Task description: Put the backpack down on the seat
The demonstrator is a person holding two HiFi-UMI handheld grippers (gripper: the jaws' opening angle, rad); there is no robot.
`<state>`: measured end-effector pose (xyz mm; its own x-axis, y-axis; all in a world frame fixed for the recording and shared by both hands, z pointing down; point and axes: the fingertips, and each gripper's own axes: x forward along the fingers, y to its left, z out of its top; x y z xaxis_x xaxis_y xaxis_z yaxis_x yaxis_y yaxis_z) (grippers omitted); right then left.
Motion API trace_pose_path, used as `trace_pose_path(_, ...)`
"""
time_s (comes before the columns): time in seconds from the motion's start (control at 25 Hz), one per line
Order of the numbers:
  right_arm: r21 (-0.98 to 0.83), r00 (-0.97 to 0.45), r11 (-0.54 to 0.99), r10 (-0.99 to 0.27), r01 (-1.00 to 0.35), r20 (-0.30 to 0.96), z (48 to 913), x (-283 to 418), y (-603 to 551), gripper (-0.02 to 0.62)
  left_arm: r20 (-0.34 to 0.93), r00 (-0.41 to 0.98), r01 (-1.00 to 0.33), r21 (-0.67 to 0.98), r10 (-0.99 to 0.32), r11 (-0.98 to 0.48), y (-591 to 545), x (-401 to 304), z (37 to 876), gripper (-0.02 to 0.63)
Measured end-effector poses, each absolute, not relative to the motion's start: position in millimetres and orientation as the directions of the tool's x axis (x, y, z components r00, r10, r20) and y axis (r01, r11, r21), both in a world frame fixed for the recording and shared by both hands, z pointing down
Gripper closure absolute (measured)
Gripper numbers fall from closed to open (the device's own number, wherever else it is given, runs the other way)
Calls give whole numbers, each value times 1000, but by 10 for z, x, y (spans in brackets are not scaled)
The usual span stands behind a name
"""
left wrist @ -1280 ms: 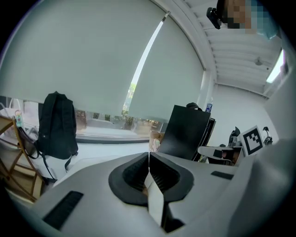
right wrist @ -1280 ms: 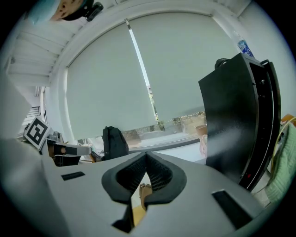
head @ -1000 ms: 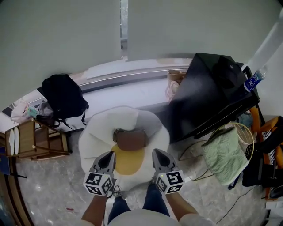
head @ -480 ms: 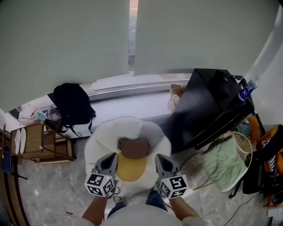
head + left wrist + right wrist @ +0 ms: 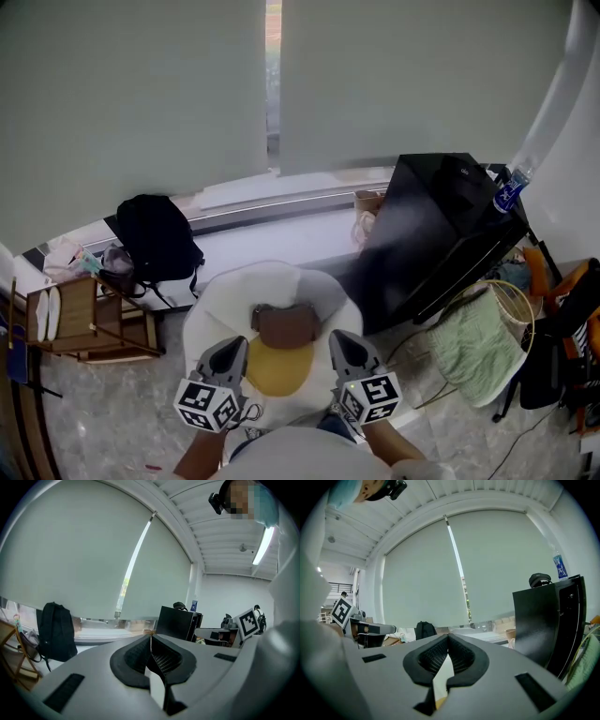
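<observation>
Pale roller blinds fill the top of the head view, with a low window ledge beneath them. We see the black backpack (image 5: pixel 157 239) propped upright against that ledge, left of centre, up and left of the seat (image 5: pixel 211 309) and not on it. A brown pouch (image 5: pixel 284 324) lies across the middle of the white seat, at the top of its yellow centre. A wooden rack (image 5: pixel 84 319) stands at lower left. Right of the seat, a black cabinet (image 5: pixel 441 225) has a bottle (image 5: pixel 509 190) at its far corner, whose blue label we cannot read. At lower centre, the left gripper (image 5: pixel 230 345) and right gripper (image 5: pixel 342 339) each have jaws pressed together, holding nothing.
</observation>
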<state>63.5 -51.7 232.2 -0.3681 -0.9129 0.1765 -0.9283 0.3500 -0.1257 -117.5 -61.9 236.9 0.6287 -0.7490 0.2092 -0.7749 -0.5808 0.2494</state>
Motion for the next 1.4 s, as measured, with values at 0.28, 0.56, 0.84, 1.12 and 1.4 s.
trace_pose_path(0.28,-113,-370,356,-917,-928,148,2167,606,-472,566,181,645,-761,236,-742,-604,-572,-1180,2209,571)
trace_pose_path(0.56,-99,-374,363,-917,-926,139,2075,530,-495,565,164,644,-762,226,-747,-607,-582,-1241,2130,571)
trace_pose_path(0.84,-94,-389,379,-908,-921,152,2024,469,-506,566,164,640,-764,242,-751,-598,-597,-1287,2120,571)
trace_pose_path(1.12,-81,-381,373,-910,-924,162,1993,523,-482,566,178,640,-763,262,-747,-591,-575,-1295,2161,571)
trace_pose_path(1.4,-84,-380,371,-907,-925,179,2018,527,-461,566,187,651,-755,262,-736,-601,-569,-1235,2167,571)
